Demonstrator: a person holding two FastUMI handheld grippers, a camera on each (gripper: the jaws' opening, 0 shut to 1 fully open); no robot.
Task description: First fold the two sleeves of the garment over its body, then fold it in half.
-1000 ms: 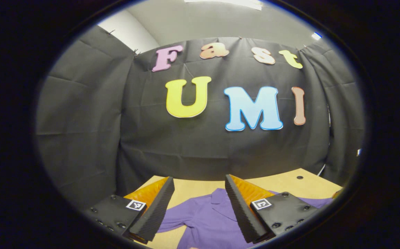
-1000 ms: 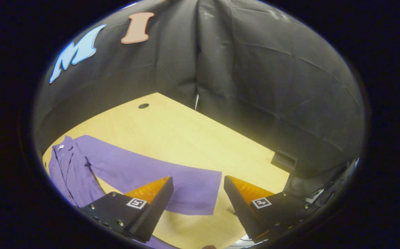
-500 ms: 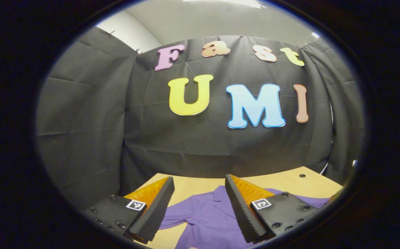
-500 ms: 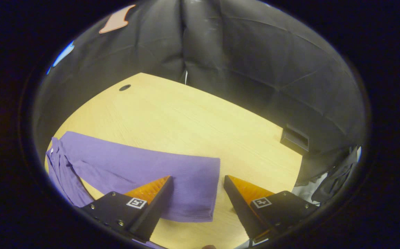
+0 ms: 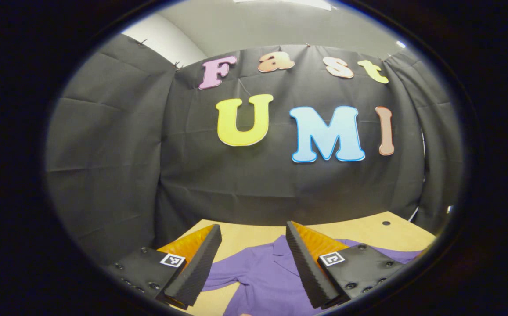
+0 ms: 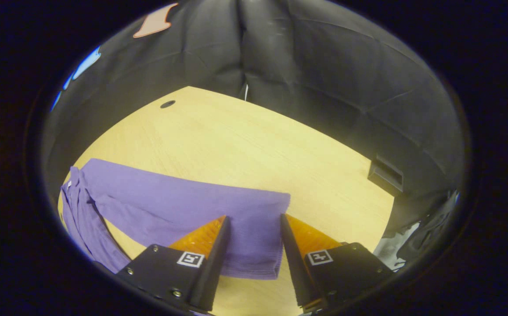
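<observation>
A purple collared shirt (image 5: 258, 276) lies flat on the wooden table (image 5: 368, 230). In the left gripper view my left gripper (image 5: 253, 227) hangs open above the collar area, nothing between its fingers, and one sleeve (image 5: 227, 274) runs off to the left. In the right gripper view the other long sleeve (image 6: 183, 206) stretches out from the shirt body (image 6: 80, 219) across the table (image 6: 245, 145). My right gripper (image 6: 254, 217) is low over that sleeve's cuff end, its fingers either side of the cloth with a gap still between them.
A small round hole (image 6: 167, 104) marks the tabletop near the far edge. A dark box-like fitting (image 6: 385, 175) sits at the table's right edge, with dark and white things (image 6: 416, 245) below it. Black cloth walls close in the table.
My right gripper has dropped toward the sleeve cuff and its fingers have narrowed around it. The left gripper has barely moved.
</observation>
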